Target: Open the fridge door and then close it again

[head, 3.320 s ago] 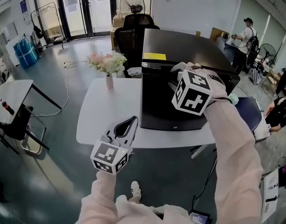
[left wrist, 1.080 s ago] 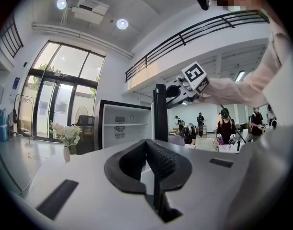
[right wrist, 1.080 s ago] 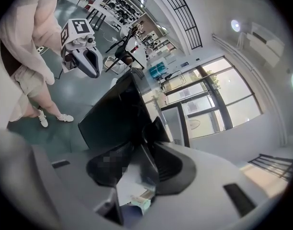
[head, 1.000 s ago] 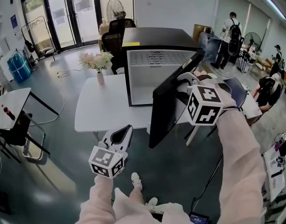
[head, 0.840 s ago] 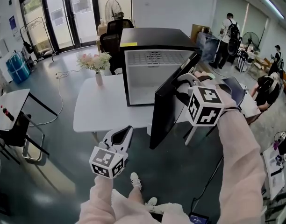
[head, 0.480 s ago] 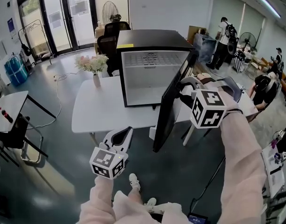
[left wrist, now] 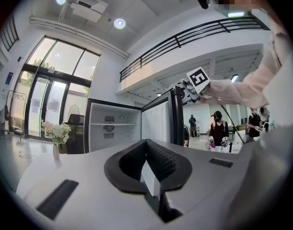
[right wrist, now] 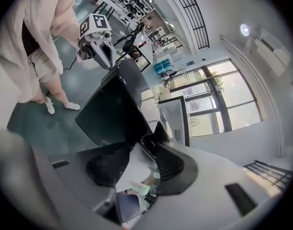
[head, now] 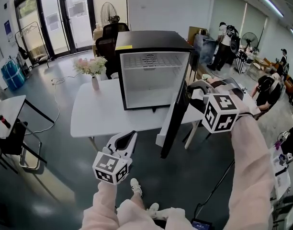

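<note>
A black mini fridge [head: 151,38] stands on a white table [head: 98,114] with its white inside showing. Its door [head: 177,116] is swung out to the right, edge-on to me. My right gripper [head: 192,92] is at the door's upper free edge. In the right gripper view the door [right wrist: 113,111] runs between the jaws [right wrist: 137,163]. They have just eased a little wider, and the pads still sit against the edge. My left gripper [head: 132,136] hangs low in front of the table, shut and empty, pointing at the fridge [left wrist: 113,128].
A vase of pink and white flowers [head: 92,68] stands on the table left of the fridge. A black office chair [head: 108,35] is behind it. A second table [head: 7,107] is at the far left. People stand at the back right [head: 225,35].
The fridge door has swung further open to the right, and my right gripper has gone with it. The left gripper has hardly moved.
</note>
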`<action>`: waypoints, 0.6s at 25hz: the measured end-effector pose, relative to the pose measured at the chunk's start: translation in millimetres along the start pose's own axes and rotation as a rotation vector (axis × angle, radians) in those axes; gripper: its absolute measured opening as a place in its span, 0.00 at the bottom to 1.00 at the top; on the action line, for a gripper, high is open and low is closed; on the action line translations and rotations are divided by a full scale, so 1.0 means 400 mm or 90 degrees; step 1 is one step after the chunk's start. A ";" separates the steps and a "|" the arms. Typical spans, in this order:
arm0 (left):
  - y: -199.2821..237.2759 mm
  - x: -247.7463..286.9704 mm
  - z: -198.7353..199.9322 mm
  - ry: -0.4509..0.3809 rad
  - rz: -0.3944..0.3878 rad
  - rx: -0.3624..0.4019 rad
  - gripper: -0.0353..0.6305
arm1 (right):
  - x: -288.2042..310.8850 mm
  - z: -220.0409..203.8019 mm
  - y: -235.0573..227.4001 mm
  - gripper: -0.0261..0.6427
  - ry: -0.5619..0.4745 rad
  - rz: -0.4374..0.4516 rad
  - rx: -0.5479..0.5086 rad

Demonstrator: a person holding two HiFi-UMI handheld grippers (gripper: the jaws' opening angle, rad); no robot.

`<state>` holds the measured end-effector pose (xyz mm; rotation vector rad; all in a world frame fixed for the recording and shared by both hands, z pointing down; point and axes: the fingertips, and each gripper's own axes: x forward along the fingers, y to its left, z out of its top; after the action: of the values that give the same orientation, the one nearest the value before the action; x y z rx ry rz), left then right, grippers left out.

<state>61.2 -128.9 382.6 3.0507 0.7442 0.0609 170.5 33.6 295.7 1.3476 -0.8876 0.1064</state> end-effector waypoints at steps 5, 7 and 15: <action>0.002 0.010 -0.008 0.000 -0.001 -0.001 0.07 | -0.014 -0.039 0.018 0.28 0.011 0.007 -0.015; 0.006 0.013 -0.009 0.000 0.000 -0.001 0.07 | -0.023 -0.060 0.026 0.28 0.015 0.010 -0.022; -0.007 0.044 -0.012 0.004 -0.006 -0.001 0.07 | -0.057 -0.140 0.048 0.28 0.024 0.013 -0.053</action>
<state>75.1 -118.4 388.2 3.0470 0.7575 0.0717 172.0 97.1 299.5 1.2552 -0.8660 0.1091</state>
